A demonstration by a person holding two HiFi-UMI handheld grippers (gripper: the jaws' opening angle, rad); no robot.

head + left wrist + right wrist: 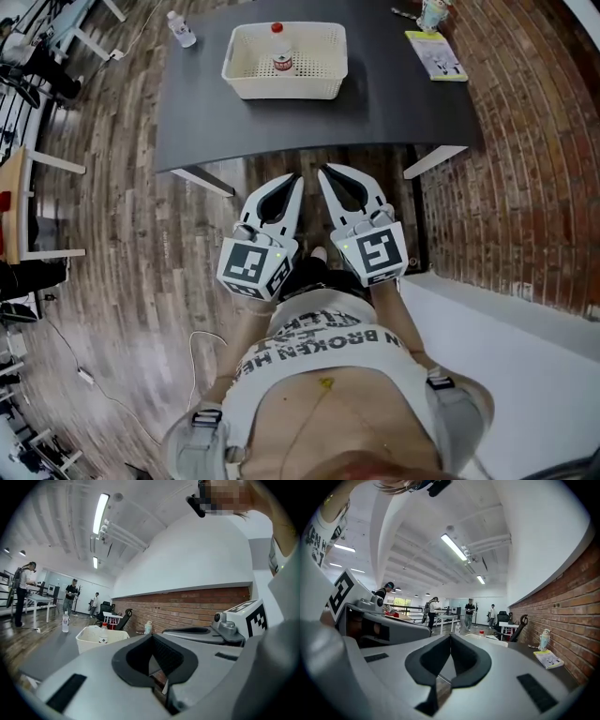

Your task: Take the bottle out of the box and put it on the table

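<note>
A small clear bottle point(281, 58) with a red cap and a red label stands upright in a white slatted basket point(246, 75) on the dark grey table point(375, 112). In the left gripper view the bottle point(103, 634) shows above the basket's wall point(89, 644), far ahead. Both grippers are held side by side close to the person's body, short of the table's near edge. My left gripper point(294, 180) point(151, 637) is shut and holds nothing. My right gripper point(324, 172) point(450, 634) is also shut with nothing in it. Only the red cap point(482, 632) shows past the right jaws.
A second clear bottle point(181, 28) stands at the table's far left corner. A yellow-green booklet point(436, 54) and a small pale figure point(433, 11) are at the far right. A brick wall point(534, 141) runs along the right; people stand at desks in the background.
</note>
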